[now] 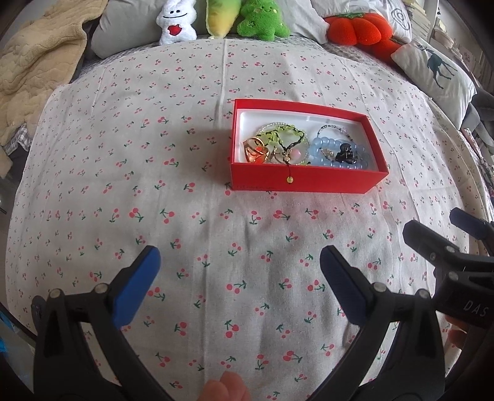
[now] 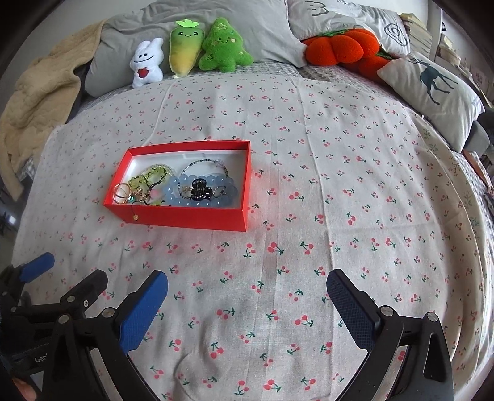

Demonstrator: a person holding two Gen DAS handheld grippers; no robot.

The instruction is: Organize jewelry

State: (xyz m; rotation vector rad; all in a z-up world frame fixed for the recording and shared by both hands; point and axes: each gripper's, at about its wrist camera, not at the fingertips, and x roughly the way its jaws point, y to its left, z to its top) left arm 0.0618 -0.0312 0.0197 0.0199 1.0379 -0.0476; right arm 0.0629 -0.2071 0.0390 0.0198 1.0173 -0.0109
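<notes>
A red box [image 1: 304, 180] [image 2: 185, 217] with a white inside lies on the cherry-print cloth. It holds a blue bead bracelet [image 1: 327, 148] [image 2: 230, 191], a green bead bracelet [image 1: 285, 131] [image 2: 151, 174], gold rings [image 1: 254, 151] [image 2: 121, 192], a black hair clip [image 1: 345, 153] [image 2: 200, 188] and a thin dark bead bracelet [image 2: 203, 163]. A black cord with a small yellow bead [image 1: 289, 179] [image 2: 135, 217] hangs over the box's front wall. My left gripper [image 1: 240, 277] is open and empty, near of the box. My right gripper [image 2: 247, 303] is open and empty, near and right of the box.
The cherry-print cloth [image 1: 185, 216] [image 2: 339, 200] covers a bed. Plush toys [image 1: 177, 21] [image 2: 185, 52], an orange plush [image 2: 339, 46], a deer pillow [image 2: 432, 92] and a beige blanket [image 2: 37, 101] lie along the far edge. The right gripper shows at the right in the left wrist view [image 1: 447, 246].
</notes>
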